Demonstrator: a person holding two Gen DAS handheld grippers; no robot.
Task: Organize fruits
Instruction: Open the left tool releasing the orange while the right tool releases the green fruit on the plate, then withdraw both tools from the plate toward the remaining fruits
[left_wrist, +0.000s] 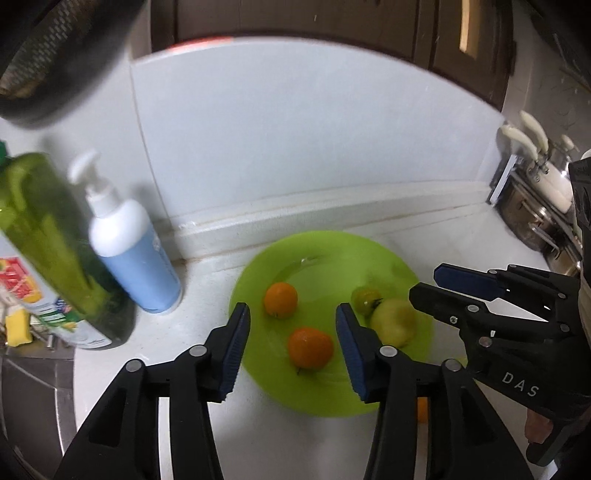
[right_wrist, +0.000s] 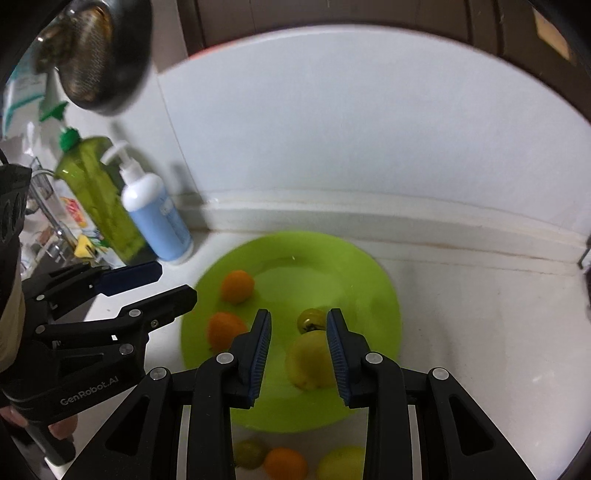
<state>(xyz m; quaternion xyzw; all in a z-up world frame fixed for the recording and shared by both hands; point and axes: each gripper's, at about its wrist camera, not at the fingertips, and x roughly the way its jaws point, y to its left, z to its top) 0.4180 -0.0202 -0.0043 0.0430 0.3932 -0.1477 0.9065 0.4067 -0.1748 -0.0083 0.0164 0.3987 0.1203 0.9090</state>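
Four fruits on the plate: two oranges, a small green tomato and a yellow-green apple lay inside the lime-green plate (left_wrist: 325, 243).
Far orange (left_wrist: 280, 299): sat toward the plate's left side, apart from the others.
Near orange (left_wrist: 310, 348): lay closer to the cameras, just in front of the far one.
Green tomato (left_wrist: 365, 300): rested touching the apple, stem showing.
Apple (left_wrist: 395, 320): lay at the plate's right side, largest of the four.
Loose fruit: a second green tomato (right_wrist: 248, 453), another orange (right_wrist: 285, 464) and a yellow fruit (right_wrist: 341, 462) lay on the counter just off the plate's near rim.
Left gripper (left_wrist: 291, 345): jaws stood apart above the near orange, gripping nothing.
Right gripper (right_wrist: 298, 350): fingers parted by a narrow gap over the apple and tomato, pads touching neither; it held nothing.
Countertop (right_wrist: 480, 332): white, with the plate close to the back wall.
Pump bottle (left_wrist: 129, 251): white and blue, stood left of the plate.
Green bottle (left_wrist: 55, 236): stood beside the pump bottle, further left.
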